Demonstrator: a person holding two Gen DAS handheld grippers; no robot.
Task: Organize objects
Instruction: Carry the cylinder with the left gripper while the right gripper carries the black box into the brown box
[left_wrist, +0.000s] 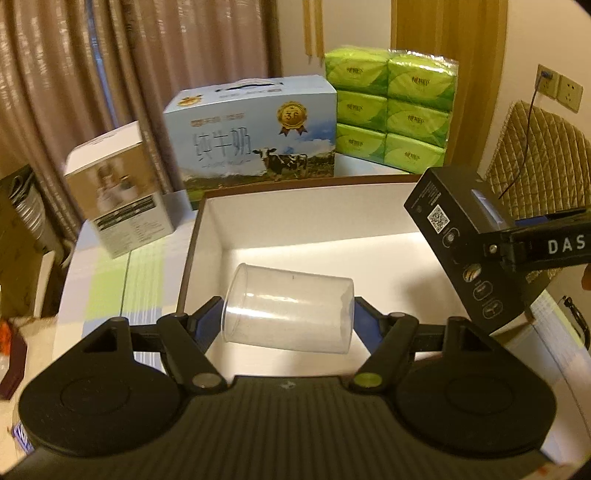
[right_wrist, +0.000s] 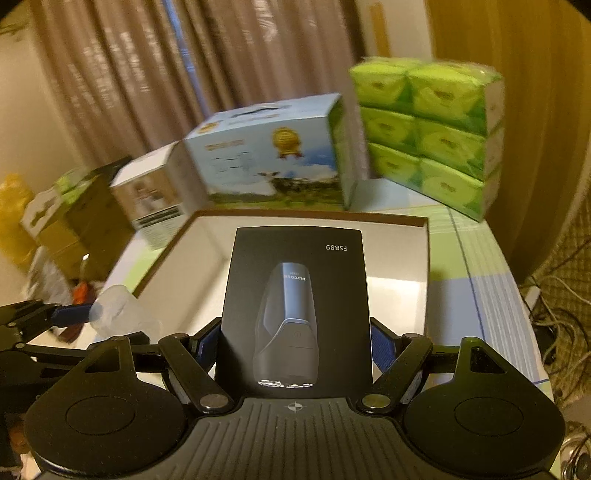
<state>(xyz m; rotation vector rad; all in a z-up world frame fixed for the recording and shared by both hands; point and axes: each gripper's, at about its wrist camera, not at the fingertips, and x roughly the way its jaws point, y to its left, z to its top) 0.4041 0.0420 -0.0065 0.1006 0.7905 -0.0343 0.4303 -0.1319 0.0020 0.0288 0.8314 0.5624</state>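
My left gripper (left_wrist: 288, 314) is shut on a clear plastic cup (left_wrist: 291, 310), held on its side above the near left part of an open box with a white inside (left_wrist: 295, 229). The cup also shows in the right wrist view (right_wrist: 114, 310), held by the left gripper (right_wrist: 88, 314). My right gripper (right_wrist: 295, 339) is shut on a black shaver box marked FS889 (right_wrist: 295, 295), held above the open box (right_wrist: 399, 258). In the left wrist view the shaver box (left_wrist: 458, 229) hangs over the open box's right side.
On the table (left_wrist: 107, 280) behind the open box stand a small white carton (left_wrist: 118, 192), a blue milk carton with a cow (left_wrist: 255, 140) and a green tissue pack (left_wrist: 391, 110). Curtains hang behind. A quilted chair (left_wrist: 535, 158) is at the right.
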